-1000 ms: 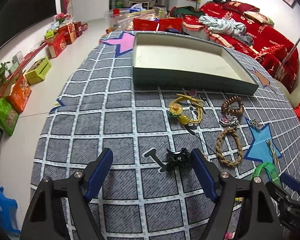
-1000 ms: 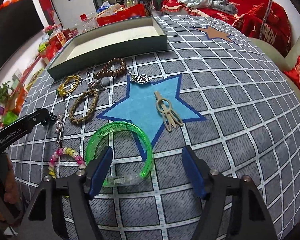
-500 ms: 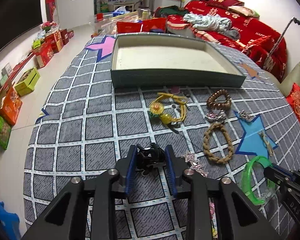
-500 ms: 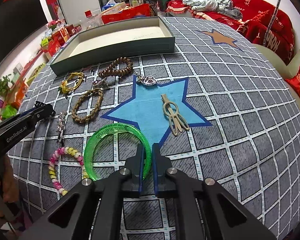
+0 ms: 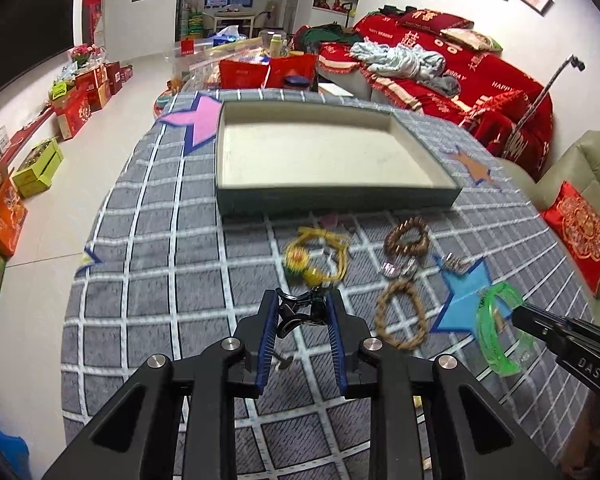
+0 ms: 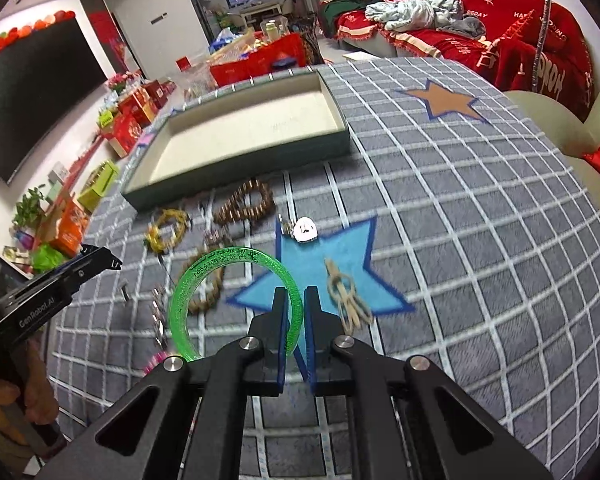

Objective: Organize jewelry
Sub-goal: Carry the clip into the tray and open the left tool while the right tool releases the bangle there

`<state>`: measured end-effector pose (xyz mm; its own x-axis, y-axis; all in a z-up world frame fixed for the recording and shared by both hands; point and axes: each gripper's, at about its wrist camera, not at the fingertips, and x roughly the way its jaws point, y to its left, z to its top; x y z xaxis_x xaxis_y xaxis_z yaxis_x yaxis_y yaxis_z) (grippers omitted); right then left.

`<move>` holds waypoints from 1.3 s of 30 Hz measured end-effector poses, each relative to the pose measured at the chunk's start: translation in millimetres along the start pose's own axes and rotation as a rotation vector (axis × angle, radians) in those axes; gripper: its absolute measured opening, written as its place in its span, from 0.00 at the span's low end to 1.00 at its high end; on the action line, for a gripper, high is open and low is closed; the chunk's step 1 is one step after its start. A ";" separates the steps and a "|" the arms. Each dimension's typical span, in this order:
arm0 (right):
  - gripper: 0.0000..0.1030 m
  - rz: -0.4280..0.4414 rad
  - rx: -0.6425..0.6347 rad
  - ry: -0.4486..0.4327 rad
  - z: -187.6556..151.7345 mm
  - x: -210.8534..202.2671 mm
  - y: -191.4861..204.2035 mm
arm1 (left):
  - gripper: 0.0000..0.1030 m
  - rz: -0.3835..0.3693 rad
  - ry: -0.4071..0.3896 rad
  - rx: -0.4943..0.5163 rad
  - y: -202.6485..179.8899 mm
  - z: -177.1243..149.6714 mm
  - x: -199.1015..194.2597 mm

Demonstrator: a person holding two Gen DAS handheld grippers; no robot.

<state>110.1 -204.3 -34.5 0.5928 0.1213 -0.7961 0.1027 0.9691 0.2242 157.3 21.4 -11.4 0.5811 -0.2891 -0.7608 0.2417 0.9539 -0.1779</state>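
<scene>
My left gripper [image 5: 302,300] is shut on a black hair clip [image 5: 300,312] and holds it above the grey checked cloth. My right gripper [image 6: 294,294] is shut on a green bangle [image 6: 204,276], lifted off the cloth; the bangle also shows in the left wrist view [image 5: 496,328]. An empty dark-green tray [image 5: 340,196] [image 6: 236,164] stands at the far side. On the cloth lie a yellow cord bracelet [image 5: 316,256], a brown bead bracelet [image 5: 406,234], a braided tan bracelet [image 5: 400,320], a silver heart charm [image 6: 305,230] and a beige hair clip [image 6: 346,292].
The left gripper's body [image 6: 40,300] shows at the left of the right wrist view. A silver brooch [image 5: 398,268] lies between the bracelets. A red-covered sofa [image 5: 460,64] and a beige armchair [image 5: 580,168] stand beyond the table. Boxes [image 5: 40,164] line the floor at left.
Both grippers closed from open: the left on the black hair clip, the right on the green bangle. Both have since lifted their items off the cloth and moved toward the tray.
</scene>
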 end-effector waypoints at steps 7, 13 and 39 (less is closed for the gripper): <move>0.08 0.029 -0.032 -0.024 56.7 2.1 6.5 | 0.41 -0.020 -0.057 0.021 -7.8 48.7 -7.2; 0.08 0.050 -0.029 -0.015 118.6 28.4 9.3 | 0.41 -0.015 -0.089 0.003 -9.8 100.6 9.8; 0.09 -0.097 -0.022 0.091 214.9 197.5 6.7 | 0.42 0.141 0.103 0.010 14.3 169.9 181.4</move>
<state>399.5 -219.9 -69.5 0.5063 0.0448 -0.8612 0.1379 0.9816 0.1322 398.2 -31.1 -45.9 0.5272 -0.1426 -0.8377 0.1716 0.9834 -0.0594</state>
